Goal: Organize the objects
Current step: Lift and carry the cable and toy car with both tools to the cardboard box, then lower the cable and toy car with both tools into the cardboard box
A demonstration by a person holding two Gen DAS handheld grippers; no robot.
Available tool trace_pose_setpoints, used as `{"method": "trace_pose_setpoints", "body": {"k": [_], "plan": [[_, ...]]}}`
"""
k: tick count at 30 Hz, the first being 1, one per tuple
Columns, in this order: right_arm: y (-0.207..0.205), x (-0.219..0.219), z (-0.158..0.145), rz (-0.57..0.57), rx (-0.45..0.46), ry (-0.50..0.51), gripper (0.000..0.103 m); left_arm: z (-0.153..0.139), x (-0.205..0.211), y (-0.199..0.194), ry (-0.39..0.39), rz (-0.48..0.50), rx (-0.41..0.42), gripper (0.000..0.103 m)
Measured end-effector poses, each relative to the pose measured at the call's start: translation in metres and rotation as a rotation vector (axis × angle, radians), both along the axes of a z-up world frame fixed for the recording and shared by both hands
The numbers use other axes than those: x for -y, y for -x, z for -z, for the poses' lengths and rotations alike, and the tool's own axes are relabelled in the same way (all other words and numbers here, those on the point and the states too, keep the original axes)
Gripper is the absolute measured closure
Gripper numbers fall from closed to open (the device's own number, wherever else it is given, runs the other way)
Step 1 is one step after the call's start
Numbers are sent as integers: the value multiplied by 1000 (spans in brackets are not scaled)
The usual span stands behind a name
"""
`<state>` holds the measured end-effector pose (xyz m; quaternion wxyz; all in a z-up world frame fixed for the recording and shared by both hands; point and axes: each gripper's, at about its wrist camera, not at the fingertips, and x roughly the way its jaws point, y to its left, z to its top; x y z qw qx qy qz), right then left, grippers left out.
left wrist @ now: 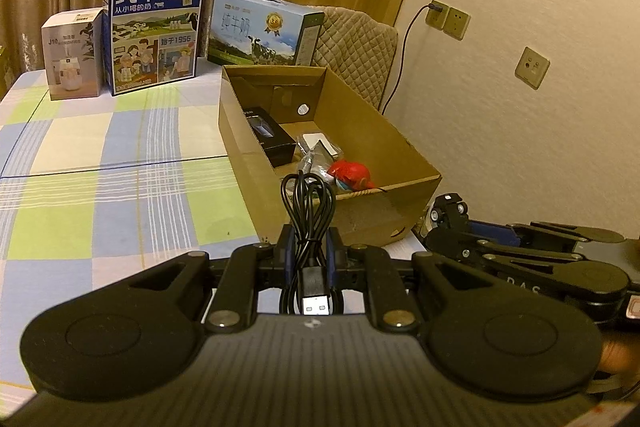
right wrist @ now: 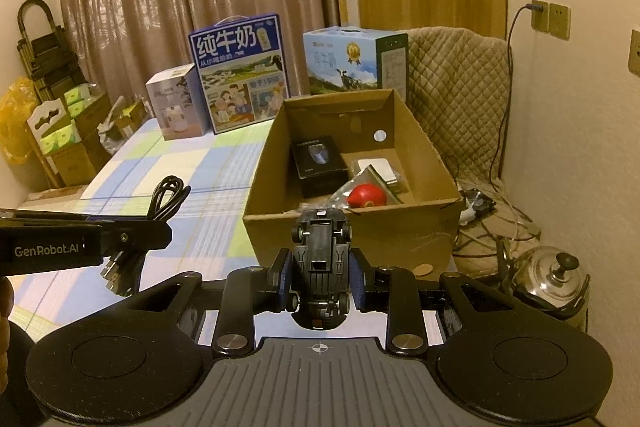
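Note:
My left gripper [left wrist: 310, 247] is shut on a coiled black USB cable [left wrist: 308, 211], whose plug hangs back toward the camera. My right gripper [right wrist: 320, 267] is shut on a black toy car [right wrist: 320, 259], underside up. Both hover just short of the near wall of an open cardboard box [right wrist: 352, 239] on the checked tablecloth. Inside the box lie a black product box [right wrist: 320, 163], a white item [right wrist: 376, 169], a clear plastic bag and a red ball [right wrist: 366, 195]. In the right wrist view the left gripper [right wrist: 132, 233] with the cable [right wrist: 170, 197] sits at the left.
Two milk cartons [left wrist: 154, 31] [left wrist: 264, 29] and a small white box [left wrist: 74, 55] stand at the table's far edge. A quilted chair [right wrist: 456, 95] and wall sockets are right of the box. A metal kettle [right wrist: 548, 277] and loose cords lie on the floor at right.

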<state>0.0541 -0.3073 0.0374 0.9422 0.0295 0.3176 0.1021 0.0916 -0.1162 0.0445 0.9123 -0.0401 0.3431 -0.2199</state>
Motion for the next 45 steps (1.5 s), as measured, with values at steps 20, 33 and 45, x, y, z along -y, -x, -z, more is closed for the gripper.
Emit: {"method": "trace_pose_setpoints", "body": {"k": [20,33,45], "plan": [[-23,18,-7,2,22,16,76,-9,31,-23,31,32,4,91],[-39,20,-14,-6,38,35,76,-19,41,-39,39,42,21,91],[-54,24,-13,-12,35,48,76,-19,47,-50,35,45,19,91]]}}
